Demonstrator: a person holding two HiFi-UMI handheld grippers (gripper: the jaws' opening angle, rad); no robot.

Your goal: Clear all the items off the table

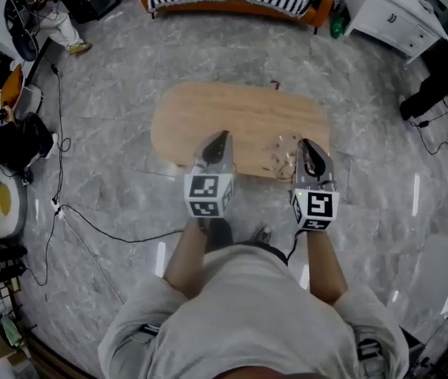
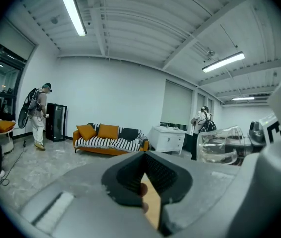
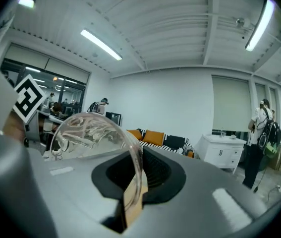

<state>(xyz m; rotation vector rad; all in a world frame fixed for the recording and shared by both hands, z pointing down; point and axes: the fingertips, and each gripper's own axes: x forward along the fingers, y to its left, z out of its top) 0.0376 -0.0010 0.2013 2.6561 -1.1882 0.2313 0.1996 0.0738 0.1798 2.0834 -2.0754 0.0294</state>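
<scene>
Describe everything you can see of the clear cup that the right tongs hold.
The clear cup is see-through and colourless, glass or plastic, with a smooth curved wall and a rounded rim. Nothing shows inside it. The right tongs pinch its wall at the rim, jaws closed on it, so its body sticks out to their left. It is held over the near right part of the wooden table, and nothing else appears to touch it.

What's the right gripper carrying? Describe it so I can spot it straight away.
Start at the oval wooden table; the right gripper hangs over its near right edge. The clear glass cup is pinched by its rim in those jaws: the only see-through thing there, beside the empty left gripper.
</scene>
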